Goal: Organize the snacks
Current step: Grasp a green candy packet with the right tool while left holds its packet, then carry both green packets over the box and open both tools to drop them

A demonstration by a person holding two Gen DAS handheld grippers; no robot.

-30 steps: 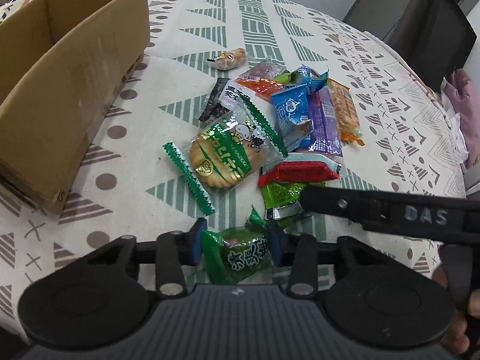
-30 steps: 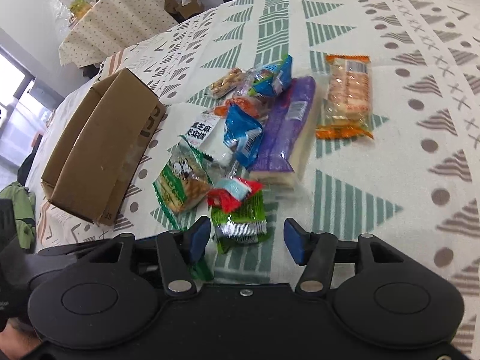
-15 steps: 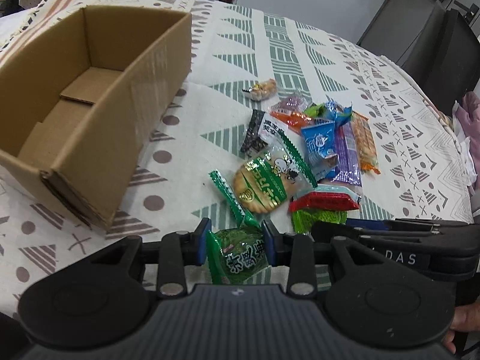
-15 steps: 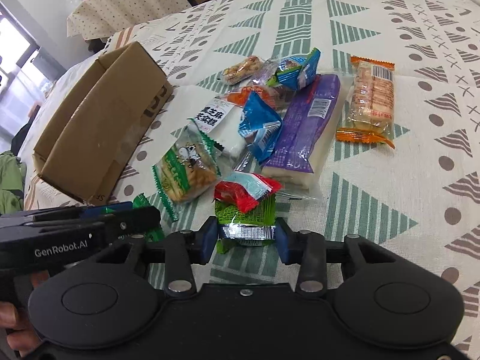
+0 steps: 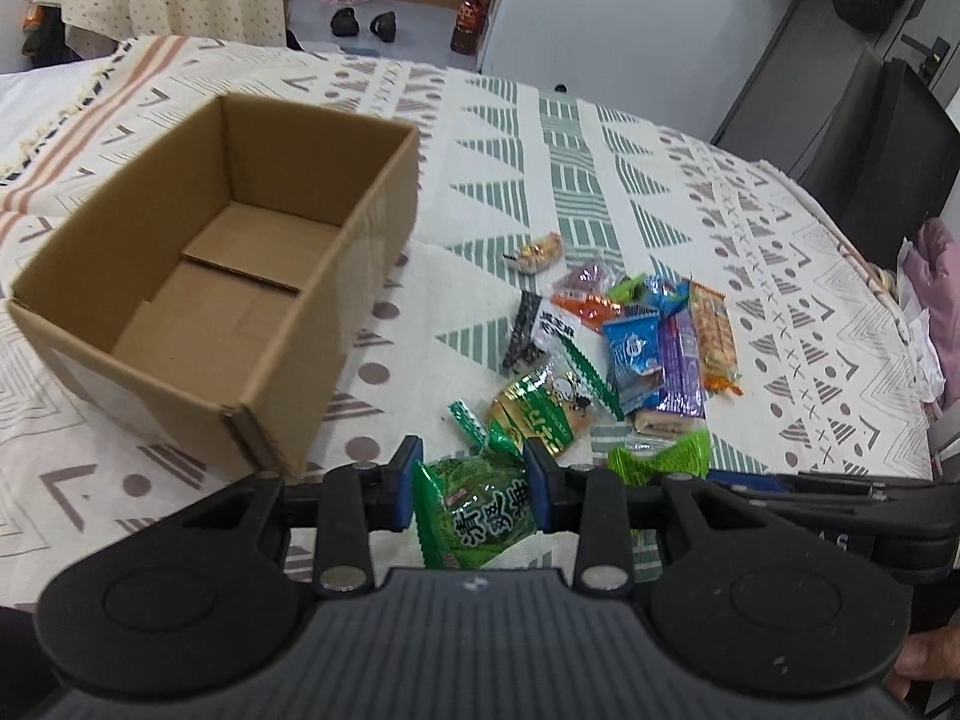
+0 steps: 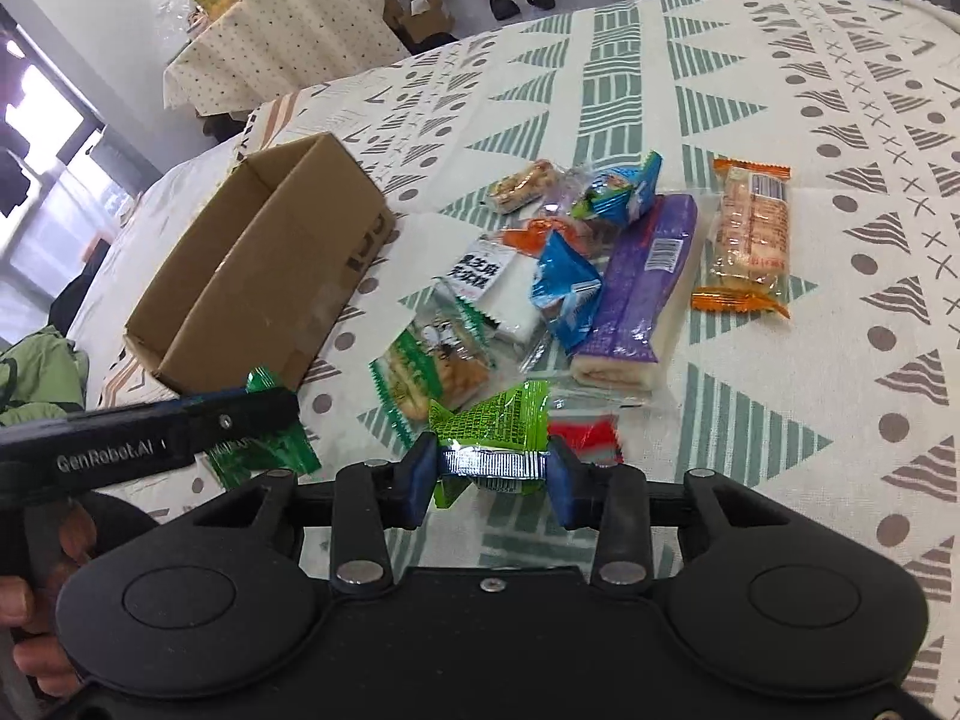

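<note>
- Left gripper [image 5: 474,492]: jaws clamped on dark green snack packet [image 5: 477,519], held above the counter [image 5: 570,138] just near-right of the cardboard box [image 5: 336,276].
- Right gripper [image 6: 491,483]: jaws clamped on lime green snack packet [image 6: 498,423] by its silver crimped end, near edge of the snack pile [image 6: 600,264].
- Box is empty and open-topped, left of the pile.
- Step judged: carry both packets to the box. Clear the near box wall first, lift high enough, release over the middle, one gripper at a time so they don't collide.
- Risk: lime packet is pinched only at the seal and could slip.
- Writing: "GenRobot.AI" on the left gripper's side in the right wrist view; Chinese characters on the dark green packet and on a white packet [image 6: 480,273]; barcode on the purple bar [image 6: 636,294]. Other print is too small to read.
</note>
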